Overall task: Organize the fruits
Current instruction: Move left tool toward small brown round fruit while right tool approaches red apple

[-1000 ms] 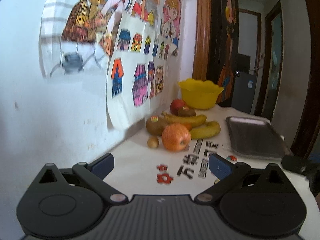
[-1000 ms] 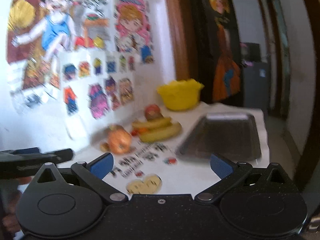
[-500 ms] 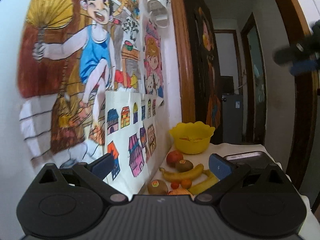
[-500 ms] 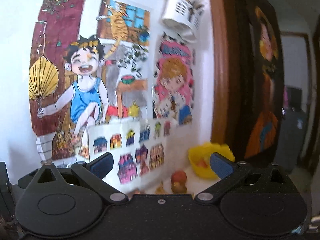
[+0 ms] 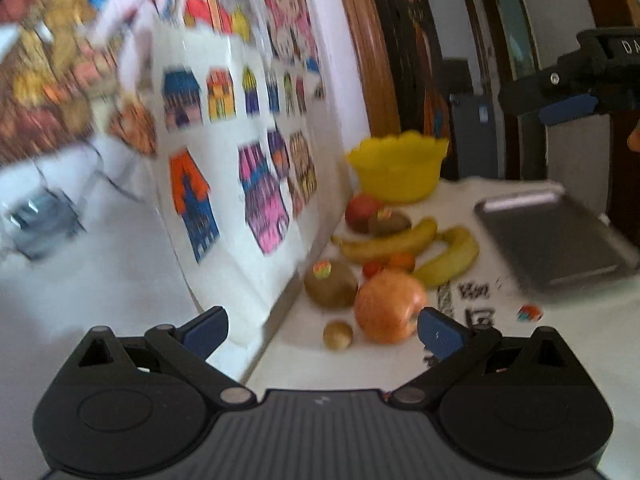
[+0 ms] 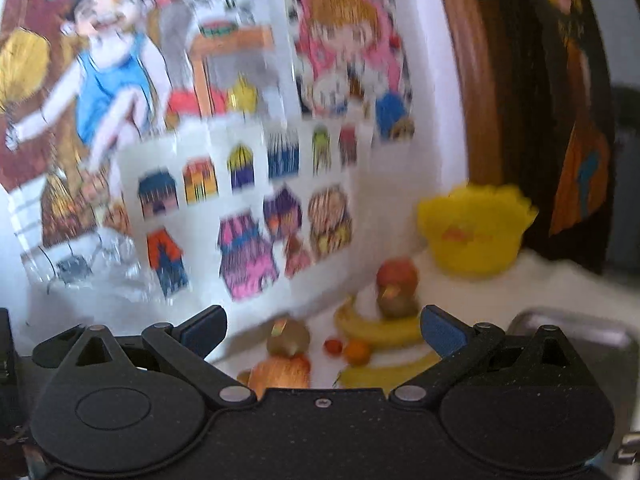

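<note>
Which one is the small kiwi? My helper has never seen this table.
Find the yellow bowl by the wall, then follow the fruit row toward the camera to the big apple. The small kiwi lies just left of it: brown, the smallest, no sticker.

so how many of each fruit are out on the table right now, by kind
apples: 2
bananas: 2
kiwis: 2
small orange fruit: 1
small red fruit: 1
small brown round fruit: 1
total: 9
</note>
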